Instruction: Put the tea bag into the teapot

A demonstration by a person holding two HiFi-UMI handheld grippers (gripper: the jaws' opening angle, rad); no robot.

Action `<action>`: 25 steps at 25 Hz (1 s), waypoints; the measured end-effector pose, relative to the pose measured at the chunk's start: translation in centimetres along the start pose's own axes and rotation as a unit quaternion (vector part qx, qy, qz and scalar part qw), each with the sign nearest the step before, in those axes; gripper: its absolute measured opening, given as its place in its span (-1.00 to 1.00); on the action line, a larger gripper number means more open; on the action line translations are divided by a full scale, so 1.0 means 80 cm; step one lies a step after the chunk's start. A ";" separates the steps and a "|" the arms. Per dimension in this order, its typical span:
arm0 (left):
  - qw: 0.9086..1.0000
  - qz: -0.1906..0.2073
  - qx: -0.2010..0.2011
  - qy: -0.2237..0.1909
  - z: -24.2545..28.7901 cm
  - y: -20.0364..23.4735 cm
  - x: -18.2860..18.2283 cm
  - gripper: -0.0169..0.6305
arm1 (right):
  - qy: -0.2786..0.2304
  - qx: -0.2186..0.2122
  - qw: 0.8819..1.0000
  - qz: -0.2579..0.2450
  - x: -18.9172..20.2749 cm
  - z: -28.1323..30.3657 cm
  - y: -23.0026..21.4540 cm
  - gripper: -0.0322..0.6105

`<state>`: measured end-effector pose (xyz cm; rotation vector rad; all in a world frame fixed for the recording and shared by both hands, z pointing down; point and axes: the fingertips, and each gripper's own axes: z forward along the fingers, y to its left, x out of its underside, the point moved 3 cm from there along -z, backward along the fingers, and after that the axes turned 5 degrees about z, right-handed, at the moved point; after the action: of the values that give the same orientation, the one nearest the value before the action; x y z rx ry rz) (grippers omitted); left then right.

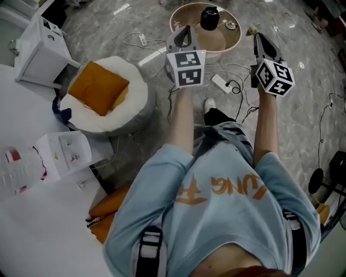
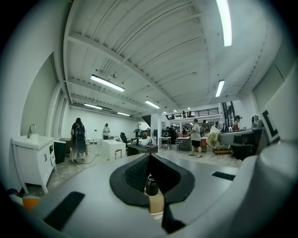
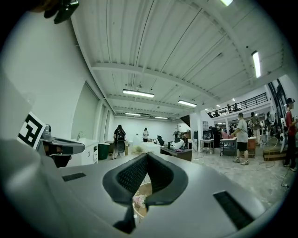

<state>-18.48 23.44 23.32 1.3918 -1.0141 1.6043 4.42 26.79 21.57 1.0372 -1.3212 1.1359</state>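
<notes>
A black teapot [image 1: 210, 18] stands on a round wooden tray table [image 1: 178, 15] on the floor ahead of me. I cannot pick out a tea bag in any view. My left gripper [image 1: 186, 30] is held level just short of the tray's near edge, jaws together with nothing in them. In the left gripper view the shut gripper [image 2: 149, 157] has the teapot's dark top [image 2: 151, 187] showing just below its tips. My right gripper [image 1: 258, 37] is level to the right of the tray. In the right gripper view that gripper [image 3: 147, 156] is shut and empty.
A white pouf with an orange cushion [image 1: 100, 86] sits at left, with a white cabinet [image 1: 40, 46] behind it. A power strip and cables [image 1: 220, 82] lie on the marble floor. A white table [image 1: 32, 227] at lower left carries a plastic box [image 1: 67, 154]. People stand far off in the hall.
</notes>
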 end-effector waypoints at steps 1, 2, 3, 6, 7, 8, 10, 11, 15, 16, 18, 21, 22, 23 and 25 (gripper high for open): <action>1.000 0.003 0.002 -0.002 0.001 0.001 -0.001 -0.88 | -0.002 -0.002 1.000 0.002 -0.001 0.005 0.000 -0.86; 1.000 0.008 0.003 -0.004 0.003 0.003 -0.003 -0.88 | -0.006 -0.004 1.000 0.005 -0.003 0.011 0.000 -0.86; 1.000 0.015 0.002 -0.006 0.007 0.006 -0.005 -0.88 | -0.009 -0.007 1.000 0.006 -0.006 0.019 0.001 -0.86; 1.000 0.028 -0.011 -0.005 0.020 0.026 -0.007 -0.88 | -0.022 -0.024 0.999 0.001 -0.017 0.042 0.011 -0.86; 1.000 0.026 -0.016 -0.006 0.024 0.032 -0.007 -0.88 | -0.026 -0.031 0.999 -0.004 -0.020 0.049 0.014 -0.86; 0.999 0.025 -0.019 -0.007 0.029 0.037 -0.007 -0.88 | -0.031 -0.035 0.999 -0.008 -0.025 0.054 0.013 -0.86; 0.999 0.027 -0.020 -0.011 0.042 0.040 -0.012 -0.88 | -0.045 -0.029 0.999 -0.006 -0.036 0.063 -0.005 -0.86; 0.999 0.031 -0.017 -0.014 0.051 0.039 -0.016 -0.88 | -0.051 -0.021 0.998 0.000 -0.041 0.069 -0.019 -0.86; 0.999 0.048 0.001 -0.023 0.100 0.028 -0.027 -0.88 | -0.064 0.000 0.998 0.021 -0.042 0.102 -0.067 -0.86; 0.999 0.049 0.003 -0.023 0.116 0.026 -0.028 -0.88 | -0.064 -0.002 0.998 0.021 -0.039 0.115 -0.075 -0.86; 0.999 0.044 0.002 -0.018 0.151 0.024 -0.024 -0.88 | -0.056 -0.009 0.998 0.018 -0.029 0.143 -0.092 -0.86; 1.000 0.027 -0.004 0.000 0.212 0.018 -0.014 -0.88 | -0.033 -0.009 0.999 0.018 -0.014 0.189 -0.132 -0.86; 1.000 0.022 -0.005 0.006 0.233 0.014 -0.009 -0.88 | -0.022 -0.008 1.000 0.017 -0.008 0.206 -0.148 -0.86; 1.000 0.019 -0.004 0.011 0.253 0.007 -0.003 -0.88 | -0.011 -0.007 1.000 0.017 0.000 0.221 -0.165 -0.86; 1.000 0.010 -0.004 0.021 0.290 -0.009 0.016 -0.88 | 0.007 -0.004 1.000 0.025 0.019 0.248 -0.200 -0.86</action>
<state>-9.05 2.41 26.67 1.3399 -1.0118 1.6360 16.64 4.54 24.38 0.9931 -1.3457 1.1727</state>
